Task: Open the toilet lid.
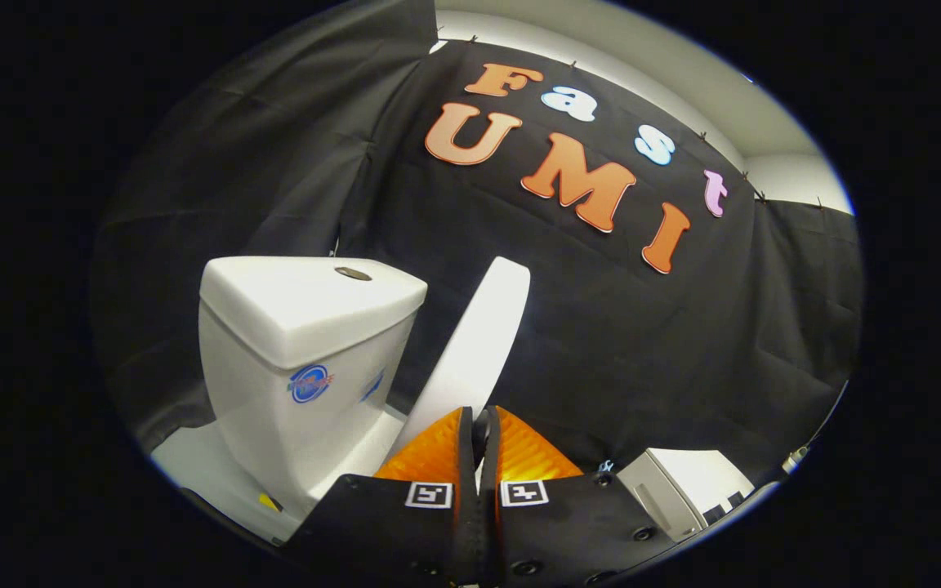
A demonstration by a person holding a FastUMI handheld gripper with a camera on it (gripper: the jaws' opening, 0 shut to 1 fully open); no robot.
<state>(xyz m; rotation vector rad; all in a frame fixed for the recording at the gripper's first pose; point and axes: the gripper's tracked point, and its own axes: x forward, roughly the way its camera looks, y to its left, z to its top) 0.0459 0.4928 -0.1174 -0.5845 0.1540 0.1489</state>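
A white toilet stands against the black cloth wall. Its tank (pixel 299 343) with a round flush button (pixel 353 273) is to the left of my fingers. The white lid (pixel 479 343) is raised and leans upright beside the tank, seen nearly edge-on. It rises from just beyond my fingertips, which cover its lower end. My gripper (pixel 479 429) is shut, the two fingers pressed close together with nothing showing between them. I cannot tell whether the tips touch the lid.
The toilet's white base (pixel 201 474) spreads out below the tank on the left. A white boxy object (pixel 675 486) sits low to the right of my fingers. Black cloth hangs behind and on both sides.
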